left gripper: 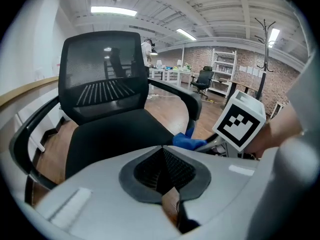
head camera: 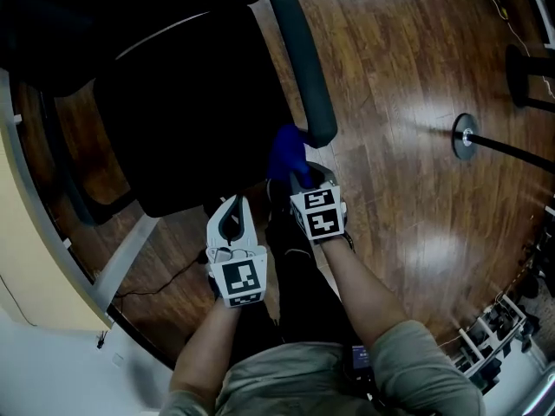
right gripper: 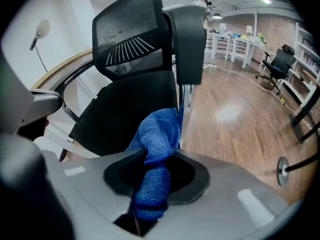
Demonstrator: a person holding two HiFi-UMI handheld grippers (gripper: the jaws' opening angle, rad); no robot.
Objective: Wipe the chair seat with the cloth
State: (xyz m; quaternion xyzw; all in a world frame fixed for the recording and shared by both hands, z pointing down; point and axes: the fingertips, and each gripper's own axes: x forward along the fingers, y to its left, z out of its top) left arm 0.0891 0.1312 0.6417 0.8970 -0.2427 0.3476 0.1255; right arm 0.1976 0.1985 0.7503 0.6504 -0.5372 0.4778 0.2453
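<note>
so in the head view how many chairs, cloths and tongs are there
chair: 1
cloth: 1
tongs: 2 (left tongs, right tongs)
total: 4

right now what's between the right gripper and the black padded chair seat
Only the blue microfibre cloth, clamped in the right gripper, bunching toward the black padded chair seat; nothing else, per the right gripper view.
</note>
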